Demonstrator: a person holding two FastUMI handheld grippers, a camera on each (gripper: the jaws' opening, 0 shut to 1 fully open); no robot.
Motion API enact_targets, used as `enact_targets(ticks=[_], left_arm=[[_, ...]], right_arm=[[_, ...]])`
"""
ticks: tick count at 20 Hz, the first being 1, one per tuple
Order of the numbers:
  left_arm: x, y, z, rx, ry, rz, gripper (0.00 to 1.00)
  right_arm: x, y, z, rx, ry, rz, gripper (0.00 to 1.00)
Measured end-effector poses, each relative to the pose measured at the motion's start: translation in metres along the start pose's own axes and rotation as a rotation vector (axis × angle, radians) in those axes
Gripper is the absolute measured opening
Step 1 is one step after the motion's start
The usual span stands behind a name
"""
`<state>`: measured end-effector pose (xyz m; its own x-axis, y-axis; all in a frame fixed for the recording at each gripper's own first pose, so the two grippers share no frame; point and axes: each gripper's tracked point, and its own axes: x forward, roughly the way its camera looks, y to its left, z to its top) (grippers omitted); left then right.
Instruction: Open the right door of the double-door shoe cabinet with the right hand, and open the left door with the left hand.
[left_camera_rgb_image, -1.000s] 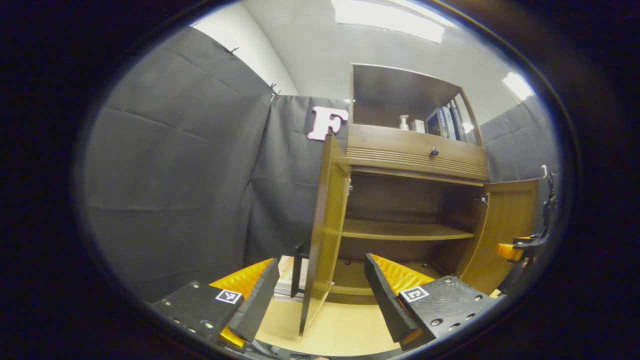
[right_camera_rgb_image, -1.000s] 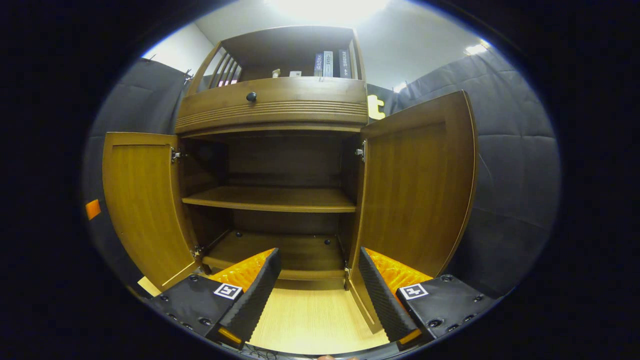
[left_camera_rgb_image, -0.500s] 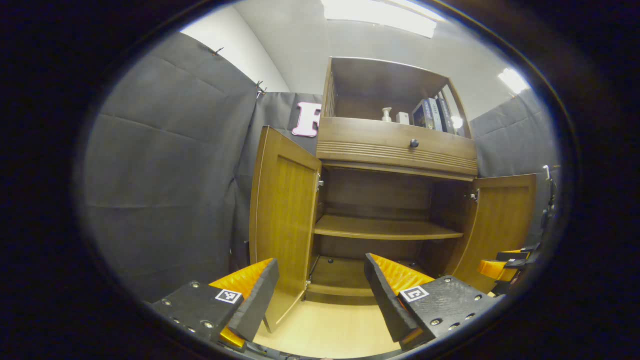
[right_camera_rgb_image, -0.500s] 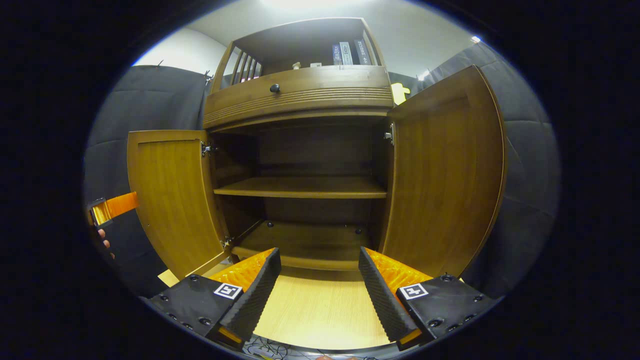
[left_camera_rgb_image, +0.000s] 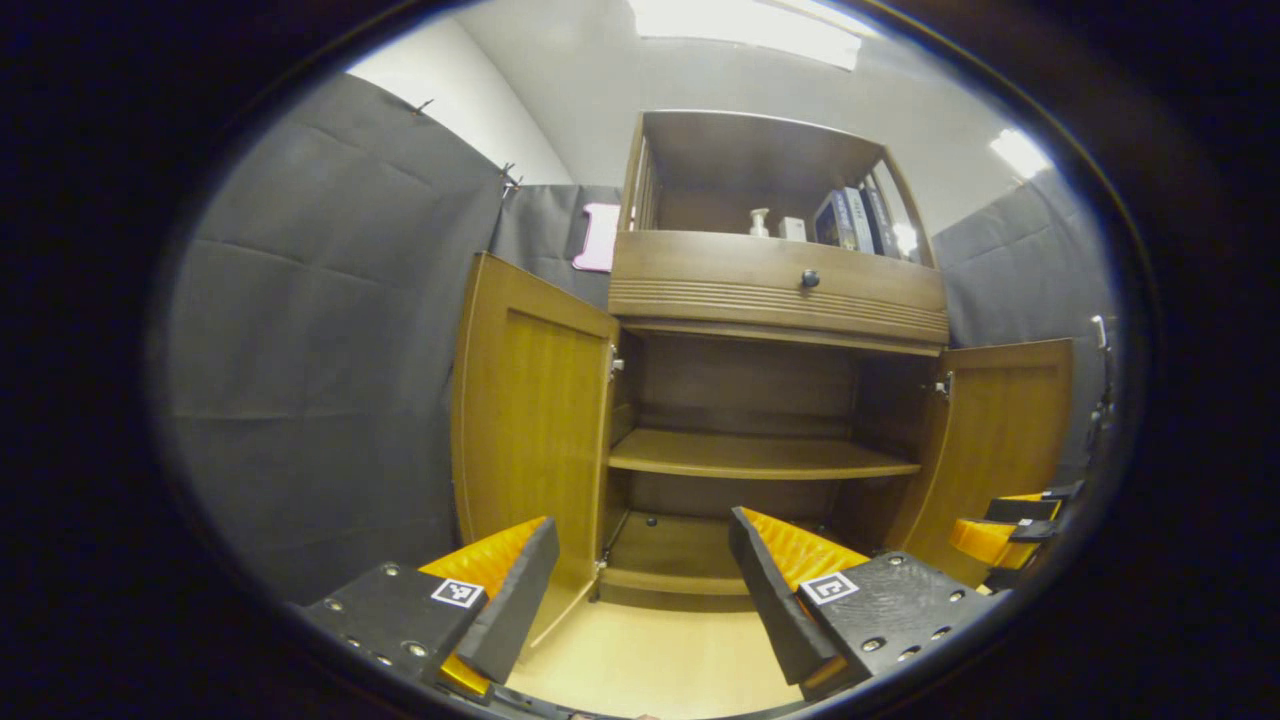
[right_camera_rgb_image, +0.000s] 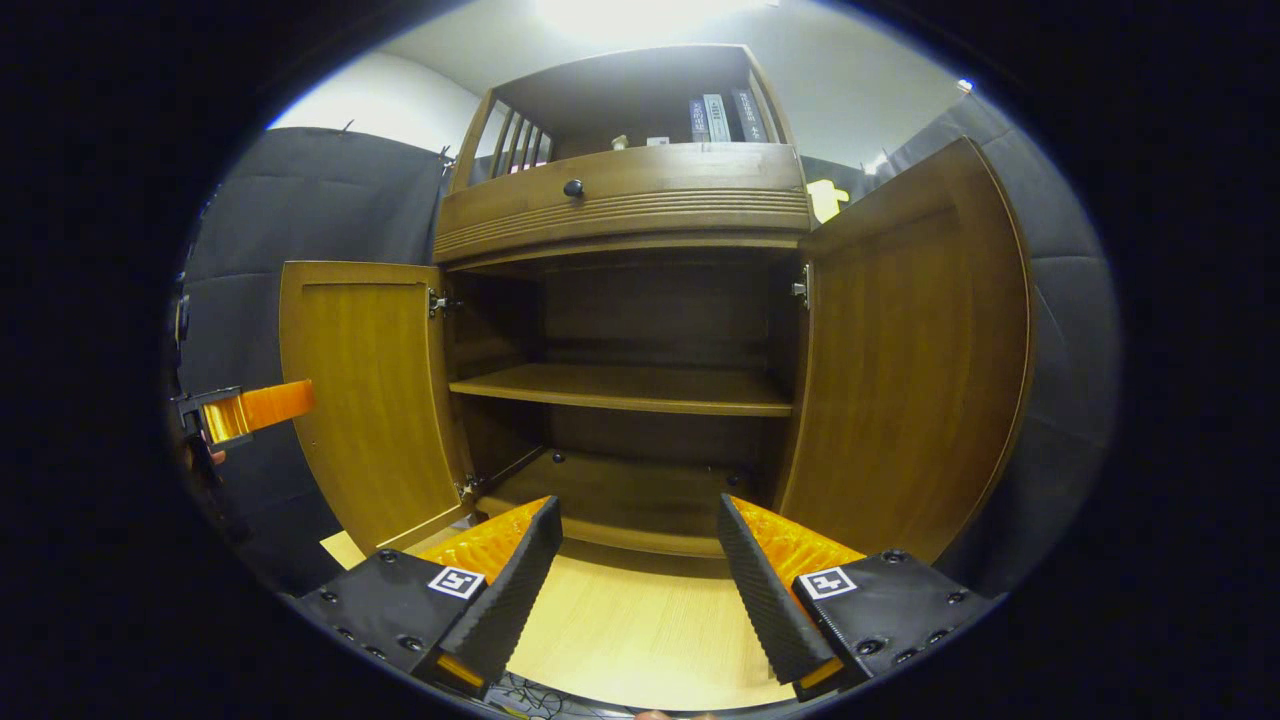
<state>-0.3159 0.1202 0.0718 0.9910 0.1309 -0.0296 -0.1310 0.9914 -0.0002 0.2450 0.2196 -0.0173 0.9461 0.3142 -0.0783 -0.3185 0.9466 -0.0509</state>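
The wooden shoe cabinet (left_camera_rgb_image: 775, 290) (right_camera_rgb_image: 620, 205) stands ahead with both doors swung wide. Its left door (left_camera_rgb_image: 530, 440) (right_camera_rgb_image: 365, 385) and right door (left_camera_rgb_image: 1000, 440) (right_camera_rgb_image: 915, 350) hang open, showing a bare middle shelf (left_camera_rgb_image: 760, 458) (right_camera_rgb_image: 625, 388). My left gripper (left_camera_rgb_image: 640, 590) is open, back from the cabinet and in front of the left door, holding nothing. My right gripper (right_camera_rgb_image: 635, 590) is open too, low before the cabinet's floor. The right gripper (left_camera_rgb_image: 1005, 530) also appears at the far right of the left gripper view, and the left gripper (right_camera_rgb_image: 250, 408) at the left of the right gripper view.
A drawer with a dark knob (left_camera_rgb_image: 810, 279) (right_camera_rgb_image: 573, 187) sits above the doors. The top shelf holds books (left_camera_rgb_image: 850, 218) (right_camera_rgb_image: 722, 105) and a small bottle (left_camera_rgb_image: 759, 222). Black cloth walls flank the cabinet. Light wooden floor (right_camera_rgb_image: 620, 640) lies in front.
The left door swung from edge-on to wide open in the left gripper view. My left gripper drew away from it. The right gripper view shifted slightly, with the left gripper coming into sight.
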Motion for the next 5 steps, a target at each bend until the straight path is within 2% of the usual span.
enact_targets(ticks=[5], left_arm=[[0.009,-0.021,-0.003,0.019,0.015,-0.008,1.00]], right_arm=[[0.001,-0.012,-0.017,0.024,0.056,-0.011,0.97]])
